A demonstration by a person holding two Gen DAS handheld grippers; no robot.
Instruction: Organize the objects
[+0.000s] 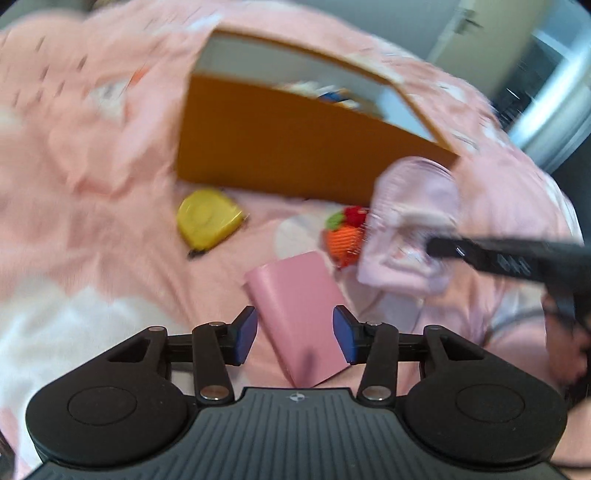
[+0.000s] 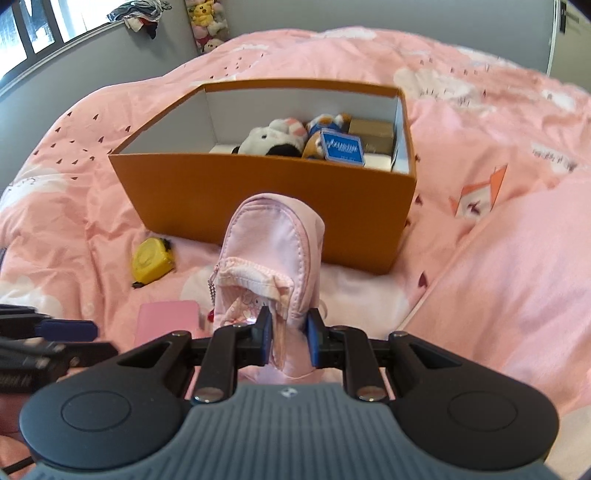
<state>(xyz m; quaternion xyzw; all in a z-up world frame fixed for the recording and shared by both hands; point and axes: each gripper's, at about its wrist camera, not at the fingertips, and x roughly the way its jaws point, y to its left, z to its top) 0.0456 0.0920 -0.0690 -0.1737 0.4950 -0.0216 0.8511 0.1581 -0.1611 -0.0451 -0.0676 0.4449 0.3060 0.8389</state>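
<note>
In the right wrist view my right gripper is shut on the lower edge of a small pale pink pouch, which stands up in front of the orange box. The left wrist view shows the same pouch lifted off the bed at the right. My left gripper is open, and a flat pink case lies on the bedding between and below its blue pads, untouched. A yellow tape measure and an orange and red crochet toy lie by the box.
Plush toys, a blue box and a brown box fill the right half of the orange box. Rumpled pink bedding covers the bed. A window and more plush toys stand behind.
</note>
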